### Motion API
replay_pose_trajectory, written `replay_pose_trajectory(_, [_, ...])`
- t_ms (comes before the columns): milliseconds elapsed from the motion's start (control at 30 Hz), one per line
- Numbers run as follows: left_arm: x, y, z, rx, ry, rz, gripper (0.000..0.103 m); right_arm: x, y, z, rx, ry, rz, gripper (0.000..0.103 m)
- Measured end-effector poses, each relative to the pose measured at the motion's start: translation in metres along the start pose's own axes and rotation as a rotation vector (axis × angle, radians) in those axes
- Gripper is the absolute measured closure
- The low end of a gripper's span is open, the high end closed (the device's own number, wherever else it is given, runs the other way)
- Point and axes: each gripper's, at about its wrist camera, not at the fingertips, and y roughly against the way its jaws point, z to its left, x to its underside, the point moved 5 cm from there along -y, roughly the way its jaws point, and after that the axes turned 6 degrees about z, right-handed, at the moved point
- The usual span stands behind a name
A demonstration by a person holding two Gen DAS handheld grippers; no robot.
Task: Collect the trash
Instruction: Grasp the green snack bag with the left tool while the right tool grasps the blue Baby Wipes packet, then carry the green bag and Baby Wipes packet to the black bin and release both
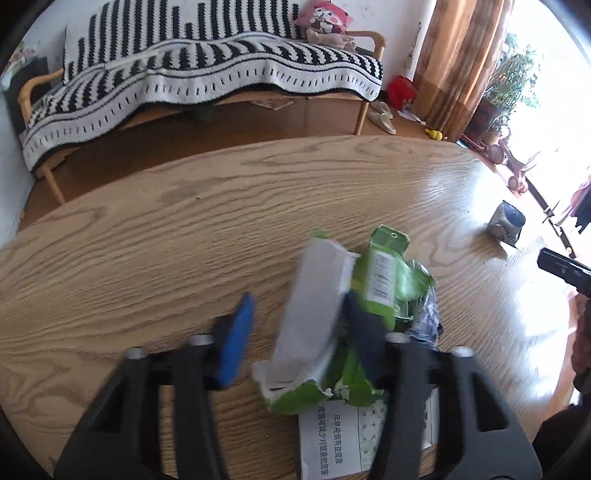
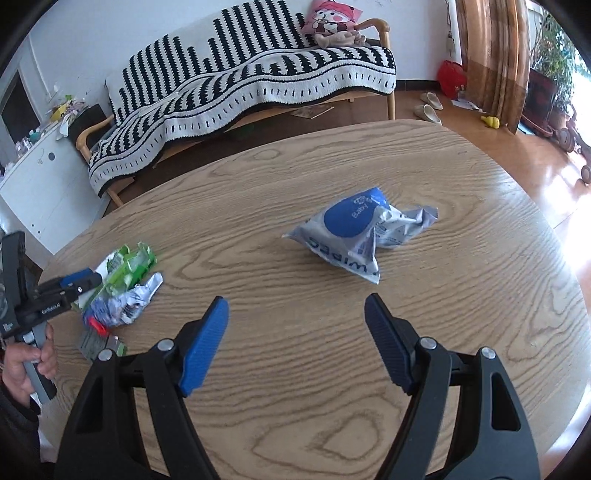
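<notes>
Though torn — green wrapper (image 1: pixel 384 273) between left gripper (image 1: pixel 299 301) jaws

Wood-grain table (image 2: pixel 295 332), crinkled glossy wrapper (image 2: pixel 354 229)

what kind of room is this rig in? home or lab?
Most likely a home living room. A wooden-framed sofa under a black-and-white striped knitted throw stands against the wall, a pink cartoon plush cushion sits on it, and pale slippers lie on the wood floor beside brown curtains. Work happens on an oval wood-grain table.
</notes>
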Motion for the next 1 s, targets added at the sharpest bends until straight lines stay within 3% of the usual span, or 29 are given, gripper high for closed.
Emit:
replay_pose_trajectory(67, [0.0,0.002,0.002,-0.005,0.008,-0.01,0.078,-0.005,-0.001,-0.002,-0.003,-0.012,-0.009,0.029])
replay_pose_trajectory(133, [-0.001,0.01,0.003,-0.01,0.013,-0.03,0.09,-0.01,-0.002,-0.006,0.008,-0.026,-0.021,0.029])
replay_pose_trajectory(233, [-0.001,0.029,0.011,-0.016,0.058,-0.074,0.093,-0.018,-0.006,-0.012,0.036,-0.051,-0.044,0.029])
replay_pose_trajectory(500, [0.004,0.075,0.03,-0.066,0.159,-0.175,0.094,-0.035,-0.026,-0.03,0.103,-0.117,-0.046,0.025])
replay_pose_trajectory(800, [0.009,0.098,0.011,-0.055,0.141,-0.215,0.094,-0.045,-0.056,-0.041,0.155,-0.119,-0.016,0.024])
replay_pose_trajectory(833, [0.009,0.098,0.008,-0.055,0.138,-0.215,0.094,-0.046,-0.059,-0.042,0.13,-0.12,-0.009,0.035])
replay_pose_trajectory(867, [0.009,0.098,0.005,-0.054,0.135,-0.214,0.094,-0.046,-0.06,-0.043,0.108,-0.122,0.004,0.064])
replay_pose_trajectory(900, [0.01,0.098,0.001,-0.052,0.133,-0.212,0.094,-0.044,-0.059,-0.044,0.105,-0.125,0.011,0.08])
replay_pose_trajectory(1000, [0.009,0.099,-0.012,-0.048,0.126,-0.21,0.094,-0.04,-0.047,-0.046,0.027,-0.144,0.01,0.087])
